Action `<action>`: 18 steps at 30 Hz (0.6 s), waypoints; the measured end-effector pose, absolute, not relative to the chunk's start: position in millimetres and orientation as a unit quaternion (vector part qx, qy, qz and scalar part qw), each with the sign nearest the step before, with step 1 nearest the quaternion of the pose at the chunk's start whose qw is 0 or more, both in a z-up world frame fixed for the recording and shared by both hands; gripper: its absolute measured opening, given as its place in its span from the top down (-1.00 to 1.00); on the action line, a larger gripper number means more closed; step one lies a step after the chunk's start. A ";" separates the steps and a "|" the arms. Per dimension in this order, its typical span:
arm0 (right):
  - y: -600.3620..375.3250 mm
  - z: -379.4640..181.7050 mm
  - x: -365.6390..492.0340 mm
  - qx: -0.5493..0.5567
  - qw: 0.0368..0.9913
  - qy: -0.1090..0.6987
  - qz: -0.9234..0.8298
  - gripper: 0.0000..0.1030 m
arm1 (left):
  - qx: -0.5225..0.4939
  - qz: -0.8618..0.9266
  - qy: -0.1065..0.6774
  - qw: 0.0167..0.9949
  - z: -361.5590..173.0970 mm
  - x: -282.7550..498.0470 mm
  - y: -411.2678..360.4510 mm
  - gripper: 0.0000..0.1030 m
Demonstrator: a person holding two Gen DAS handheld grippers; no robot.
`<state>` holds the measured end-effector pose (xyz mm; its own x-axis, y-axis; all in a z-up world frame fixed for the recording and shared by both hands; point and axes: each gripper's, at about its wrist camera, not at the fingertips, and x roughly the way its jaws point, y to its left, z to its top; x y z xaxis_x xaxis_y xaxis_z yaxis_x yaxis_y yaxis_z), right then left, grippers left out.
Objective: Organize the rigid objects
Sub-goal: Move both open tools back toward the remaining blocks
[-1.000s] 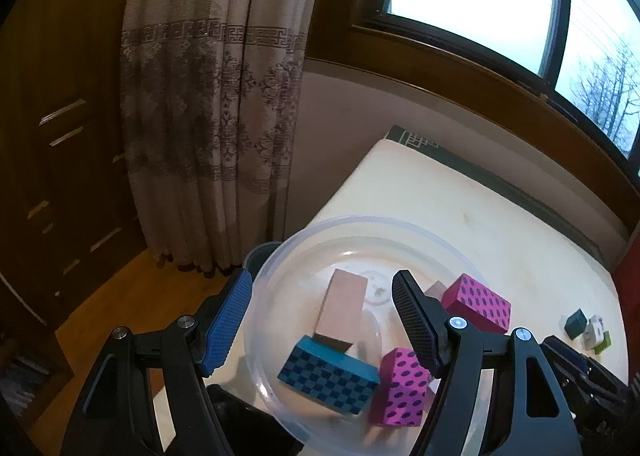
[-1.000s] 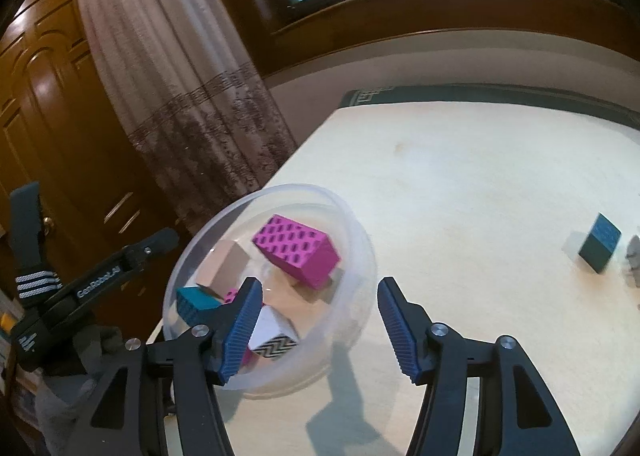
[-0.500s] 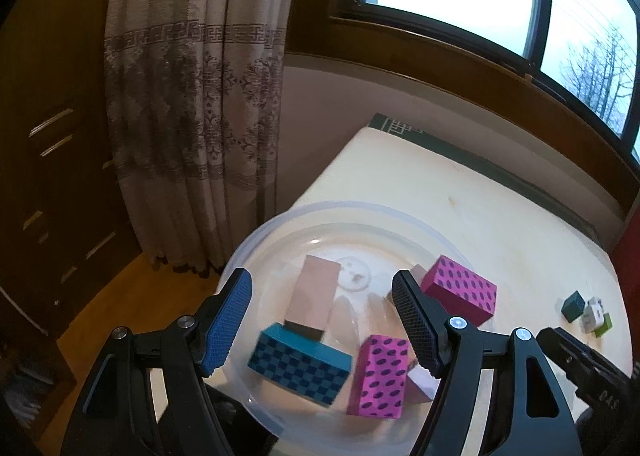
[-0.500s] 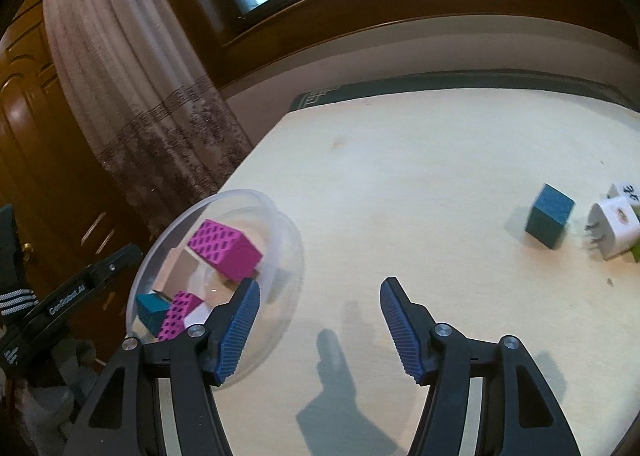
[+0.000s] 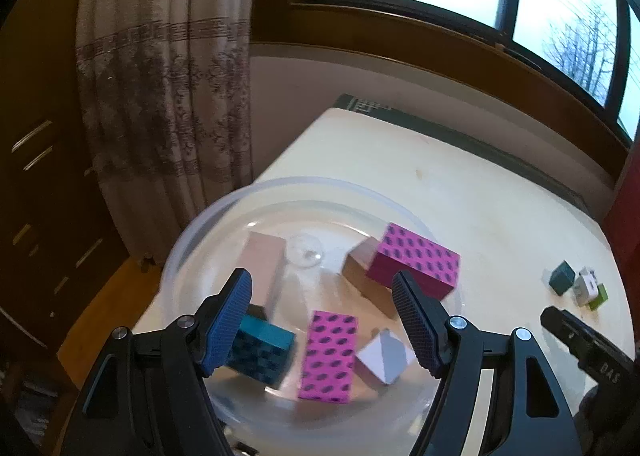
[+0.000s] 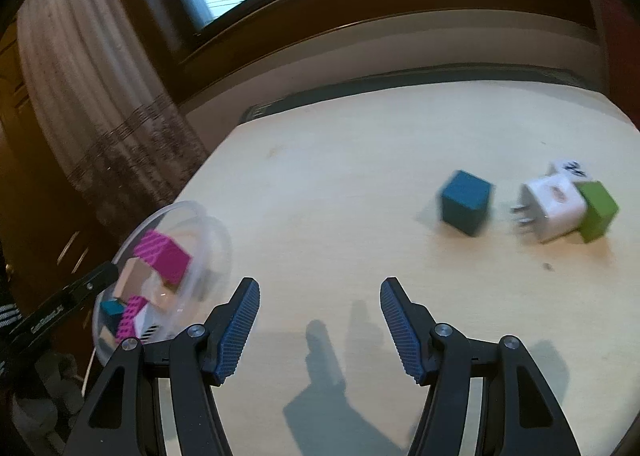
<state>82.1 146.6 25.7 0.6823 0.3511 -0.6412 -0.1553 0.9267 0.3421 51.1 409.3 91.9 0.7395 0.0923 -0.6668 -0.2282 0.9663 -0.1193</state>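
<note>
Blocks left to collect
Both grippers, left and right, gape empty; the teal cube crowds the plug, risking a nudge.

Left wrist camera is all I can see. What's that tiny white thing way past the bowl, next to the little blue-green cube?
Observer: The right wrist view shows a white plug adapter. Its metal prongs point towards the teal cube.
Operator: Is the other grabber holding anything?
Observer: No. The right gripper is open with nothing between its fingers, above the table.
Operator: And the green bit?
Observer: That's a green block. It sits right against the adapter, on the side away from the cube.
</note>
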 end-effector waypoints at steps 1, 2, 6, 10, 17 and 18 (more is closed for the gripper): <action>142.4 25.0 82.6 0.133 0.908 0.373 0.133 -0.28 | -0.095 0.083 0.352 0.928 91.8 51.4 406.0 -0.43; 136.9 24.7 82.5 0.135 0.909 0.373 0.127 -0.28 | -0.092 0.079 0.353 0.928 91.7 52.0 401.8 -0.43; 113.0 25.3 81.0 0.141 0.914 0.367 0.102 -0.28 | -0.082 0.067 0.356 0.928 92.5 53.6 388.3 -0.43; 85.6 27.7 78.6 0.145 0.919 0.360 0.073 -0.28 | -0.072 0.056 0.359 0.929 93.3 55.5 374.8 -0.43; 33.0 26.0 74.1 0.157 0.922 0.354 0.019 -0.28 | -0.054 0.034 0.366 0.928 92.4 61.0 348.6 -0.43; 26.4 25.6 73.5 0.158 0.922 0.354 0.012 -0.28 | -0.050 0.029 0.368 0.928 92.3 62.1 342.9 -0.43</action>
